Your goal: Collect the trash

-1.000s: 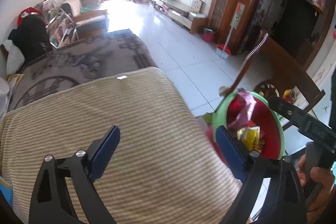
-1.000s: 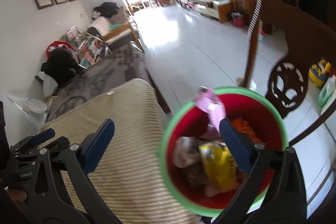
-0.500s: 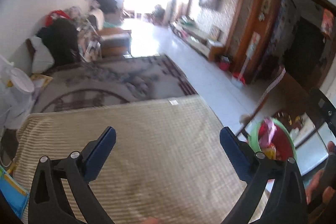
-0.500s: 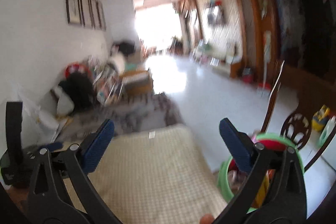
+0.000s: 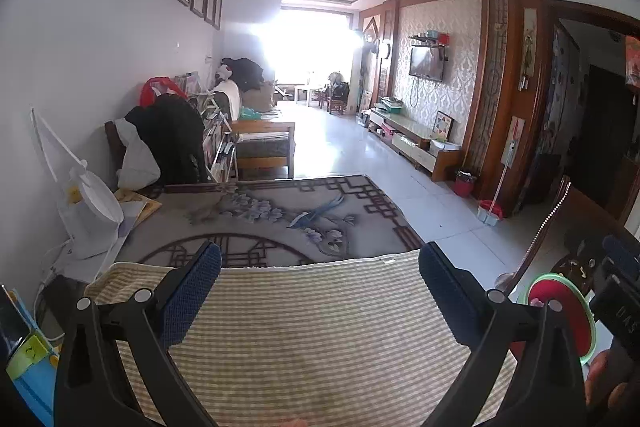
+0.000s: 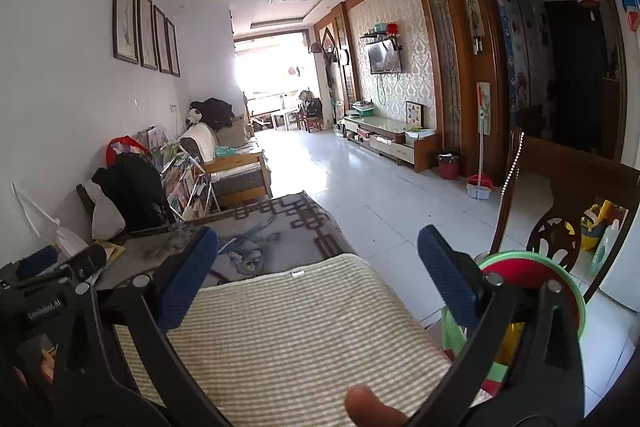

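A red trash bin with a green rim (image 6: 532, 291) stands on the floor at the right of a striped beige cloth (image 6: 288, 331); it also shows in the left wrist view (image 5: 560, 311), with wrappers inside. My left gripper (image 5: 320, 291) is open and empty above the cloth (image 5: 312, 339). My right gripper (image 6: 318, 275) is open and empty, its right finger in front of the bin. The left gripper's body shows at the left edge of the right wrist view (image 6: 40, 307).
A grey patterned cover (image 5: 280, 215) lies beyond the cloth. A dark wooden chair (image 6: 568, 195) stands behind the bin. A white fan (image 5: 88, 203) and a blue box (image 5: 28, 367) are at the left. White tiled floor (image 6: 360, 183) runs ahead.
Both grippers have pulled back and tilted up from the bin. The bin went from the middle of the right wrist view to its lower right, and the far room came into view.
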### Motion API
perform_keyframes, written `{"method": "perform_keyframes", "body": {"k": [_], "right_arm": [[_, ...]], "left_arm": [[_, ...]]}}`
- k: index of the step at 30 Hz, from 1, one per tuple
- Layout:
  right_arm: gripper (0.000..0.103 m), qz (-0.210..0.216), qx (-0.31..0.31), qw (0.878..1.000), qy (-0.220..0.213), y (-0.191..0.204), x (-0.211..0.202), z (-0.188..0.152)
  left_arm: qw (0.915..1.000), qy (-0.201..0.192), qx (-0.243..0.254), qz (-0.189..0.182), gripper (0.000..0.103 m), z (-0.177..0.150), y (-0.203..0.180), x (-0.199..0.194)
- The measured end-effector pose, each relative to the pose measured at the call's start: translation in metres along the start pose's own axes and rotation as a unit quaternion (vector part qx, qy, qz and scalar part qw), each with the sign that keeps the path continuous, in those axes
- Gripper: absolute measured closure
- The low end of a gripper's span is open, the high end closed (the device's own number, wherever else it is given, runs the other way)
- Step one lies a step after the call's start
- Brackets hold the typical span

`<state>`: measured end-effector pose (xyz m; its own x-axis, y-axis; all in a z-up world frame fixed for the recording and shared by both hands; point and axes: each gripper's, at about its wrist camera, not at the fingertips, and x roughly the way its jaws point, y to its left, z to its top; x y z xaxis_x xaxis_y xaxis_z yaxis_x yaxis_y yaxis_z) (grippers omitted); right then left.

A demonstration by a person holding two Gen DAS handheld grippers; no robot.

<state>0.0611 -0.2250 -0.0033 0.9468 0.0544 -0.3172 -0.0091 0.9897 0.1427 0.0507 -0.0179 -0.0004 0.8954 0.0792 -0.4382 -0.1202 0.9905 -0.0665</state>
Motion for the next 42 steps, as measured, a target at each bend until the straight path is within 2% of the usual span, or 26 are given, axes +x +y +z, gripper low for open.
{"method": "perform_keyframes", "body": {"k": [5, 10, 42], "right_arm": [[0.005, 0.000, -0.007, 1.000, 0.007, 0.007, -0.003, -0.006], [0.005, 0.005, -0.011, 1.000, 0.013, 0.013, -0.007, -0.008], [0.005, 0.008, -0.011, 0.999, 0.032, 0.007, -0.017, -0.020]], "left_arm": [[0.9997, -0.015, -0.001, 0.020, 0.008, -0.007, 0.004, -0.012], [0.9999, -0.010, 0.000, 0.008, 0.008, -0.009, 0.005, -0.019], [0.9999, 0.015, 0.006, 0.003, 0.008, -0.019, 0.000, -0.026]]}}
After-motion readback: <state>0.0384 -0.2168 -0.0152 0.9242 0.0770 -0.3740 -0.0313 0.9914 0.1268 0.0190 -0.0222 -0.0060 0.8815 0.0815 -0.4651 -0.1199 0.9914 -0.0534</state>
